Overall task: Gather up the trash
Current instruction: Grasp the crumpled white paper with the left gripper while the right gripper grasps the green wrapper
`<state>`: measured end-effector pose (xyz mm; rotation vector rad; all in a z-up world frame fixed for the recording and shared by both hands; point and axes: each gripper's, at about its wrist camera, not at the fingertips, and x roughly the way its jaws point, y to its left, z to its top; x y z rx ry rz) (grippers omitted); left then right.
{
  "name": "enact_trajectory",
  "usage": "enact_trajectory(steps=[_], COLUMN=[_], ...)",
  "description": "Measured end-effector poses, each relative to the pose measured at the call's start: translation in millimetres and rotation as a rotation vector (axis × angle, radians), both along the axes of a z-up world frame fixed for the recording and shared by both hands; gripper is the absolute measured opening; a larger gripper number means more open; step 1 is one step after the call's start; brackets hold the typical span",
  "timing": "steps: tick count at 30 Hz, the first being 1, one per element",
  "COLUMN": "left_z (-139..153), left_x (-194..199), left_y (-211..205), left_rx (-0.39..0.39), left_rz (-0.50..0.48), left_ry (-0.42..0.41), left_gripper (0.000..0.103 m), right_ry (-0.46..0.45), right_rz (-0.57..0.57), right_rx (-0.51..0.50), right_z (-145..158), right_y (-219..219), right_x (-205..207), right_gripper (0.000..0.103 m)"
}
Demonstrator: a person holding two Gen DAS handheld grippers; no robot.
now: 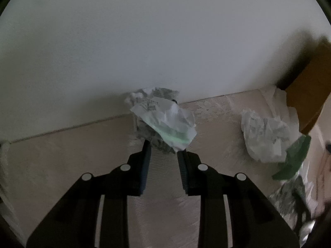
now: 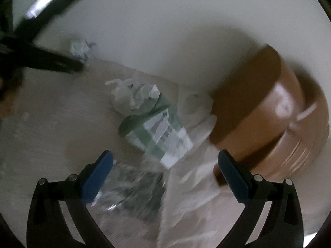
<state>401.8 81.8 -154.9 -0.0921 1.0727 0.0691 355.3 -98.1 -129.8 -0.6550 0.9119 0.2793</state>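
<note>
In the left wrist view my left gripper point(image 1: 163, 147) is shut on a crumpled white and green paper wad point(image 1: 163, 119), pinched at its lower edge and held up before the white wall. In the right wrist view my right gripper point(image 2: 164, 156) is wide open above a pile of trash on the pale surface: a green and white paper wrapper point(image 2: 159, 132), a crumpled white paper point(image 2: 130, 97), a clear plastic film point(image 2: 128, 190) under the left finger and a white sheet point(image 2: 192, 186). The left gripper point(image 2: 81, 66) with its wad point(image 2: 79, 48) shows at the upper left.
A brown cardboard box point(image 2: 269, 115) stands right of the pile against the white wall; it also shows in the left wrist view point(image 1: 310, 95). More crumpled paper point(image 1: 266, 134) and a green scrap point(image 1: 293, 161) lie at the right on the pale table point(image 1: 62, 165).
</note>
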Motion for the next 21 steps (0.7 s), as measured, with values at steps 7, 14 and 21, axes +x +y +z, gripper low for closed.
enact_trajectory(steps=[7,14,21], left_z=[0.5,7.0,28.2], left_x=[-11.0,-28.9,-56.9], left_y=[16.0,25.8,44.6], left_rx=[-0.034,-0.062,-0.089], left_rz=[-0.038,-0.077,-0.111], left_ry=[-0.015,-0.045,-0.082], left_gripper=[0.026,0.026,0.026], right_ry=[0.019,0.071,0.081], right_rz=[0.038,0.032,0.0], right_rx=[-0.064,-0.013,0.059], right_z=[-17.2,-21.7,-8.5], right_y=[14.8,18.0,15.1], right_x=[23.1,32.9,24.8], right_gripper=[0.098,0.057,0.04])
